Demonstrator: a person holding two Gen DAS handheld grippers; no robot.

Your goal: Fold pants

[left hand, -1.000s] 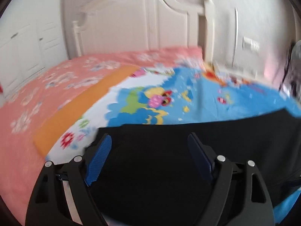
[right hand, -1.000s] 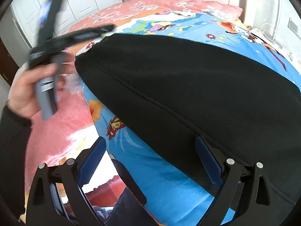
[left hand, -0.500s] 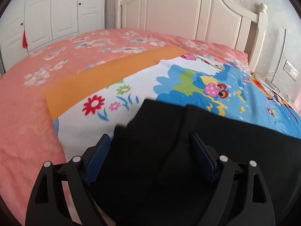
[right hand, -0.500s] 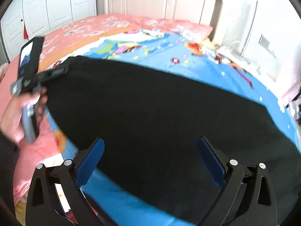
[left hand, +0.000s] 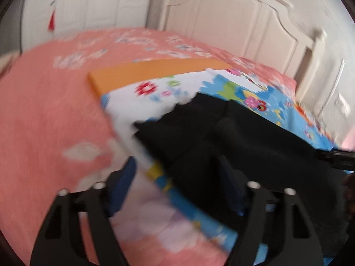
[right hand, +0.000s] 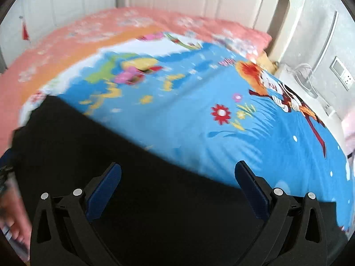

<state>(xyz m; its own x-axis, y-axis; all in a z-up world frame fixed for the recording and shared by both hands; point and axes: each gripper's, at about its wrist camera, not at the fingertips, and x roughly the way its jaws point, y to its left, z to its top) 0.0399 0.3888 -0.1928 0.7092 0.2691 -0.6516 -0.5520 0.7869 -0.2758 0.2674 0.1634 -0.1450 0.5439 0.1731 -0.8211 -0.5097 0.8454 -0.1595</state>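
Black pants (right hand: pixel 137 177), lengthwise across quilt (right hand: pixel 199 102)

Soft, even daylight filled both views, with no hard shadows. In the left wrist view a small glare spot sat at the top centre on the white panelled headboard (left hand: pixel 233 17), and motion blur smeared nearly everything, worst on the pink floral bedspread (left hand: pixel 55 122) at the left. The right wrist view was sharper at the right and blurred toward the left. The black fabric pants (right hand: pixel 144 188) showed almost no detail. Fisheye distortion bent the frame edges, with dark corners.
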